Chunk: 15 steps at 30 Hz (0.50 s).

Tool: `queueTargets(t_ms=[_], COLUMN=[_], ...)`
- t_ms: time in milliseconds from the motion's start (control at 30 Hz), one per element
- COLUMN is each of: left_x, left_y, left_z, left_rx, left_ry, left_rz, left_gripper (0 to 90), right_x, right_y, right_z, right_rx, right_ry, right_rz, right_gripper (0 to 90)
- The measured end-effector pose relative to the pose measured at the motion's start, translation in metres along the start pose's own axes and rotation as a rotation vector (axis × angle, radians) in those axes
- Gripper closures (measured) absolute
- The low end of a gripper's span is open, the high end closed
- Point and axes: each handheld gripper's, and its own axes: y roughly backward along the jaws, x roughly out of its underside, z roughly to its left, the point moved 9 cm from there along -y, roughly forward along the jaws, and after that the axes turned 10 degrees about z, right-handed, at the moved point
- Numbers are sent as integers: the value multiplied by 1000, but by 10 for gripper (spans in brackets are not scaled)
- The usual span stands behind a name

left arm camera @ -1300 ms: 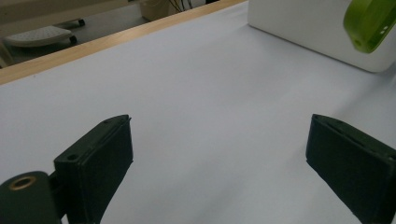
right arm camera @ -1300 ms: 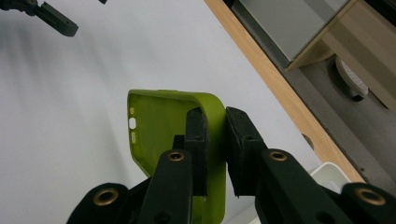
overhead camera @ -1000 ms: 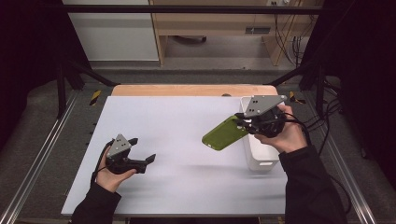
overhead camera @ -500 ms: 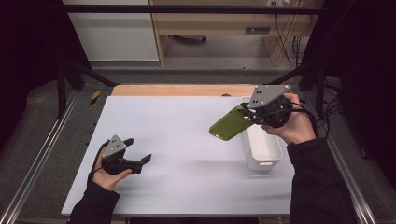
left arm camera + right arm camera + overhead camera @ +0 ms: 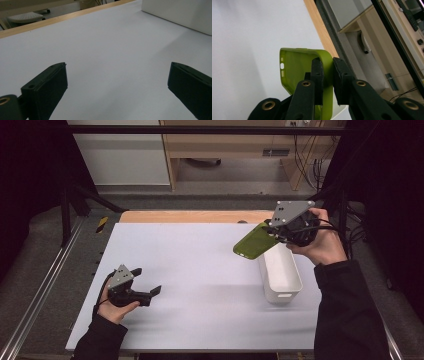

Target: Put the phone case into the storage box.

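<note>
A lime-green phone case [image 5: 254, 242] hangs in the air over the far end of the white bin [image 5: 281, 295]. My right gripper [image 5: 273, 232] is shut on one edge of it. In the right gripper view the pads pinch the case's side wall [image 5: 297, 67], with the right gripper [image 5: 327, 60] tilted toward the table's far edge. My left gripper [image 5: 147, 281] rests low on the white table top [image 5: 200, 270] at the near left. Its jaws have just been opening and nothing is between them. The left gripper [image 5: 117, 67] faces bare table.
The white bin's side [image 5: 180, 12] stands ahead of the left gripper, at the table's right. A wooden strip [image 5: 190, 216] runs along the far edge. Metal rails [image 5: 45, 285] flank the table, and cables hang at the far right.
The right hand has lifted the green case higher and toward the far right, above the bin's far end. The left gripper's jaws have spread a little wider.
</note>
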Motion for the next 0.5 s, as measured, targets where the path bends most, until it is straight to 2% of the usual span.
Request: queueTargets(t_ms=[233,500], left_x=[2,2], left_y=[0,0], left_z=[2,2], left_rx=[1,3], left_ry=[1,-1], left_rz=[0,-3], left_gripper=[11,7], right_x=[2,5], right_y=[-5,-9], right_z=[-8,-14], right_rx=[27,44], right_ry=[39,55], right_rz=[48,77], right_gripper=[798,797])
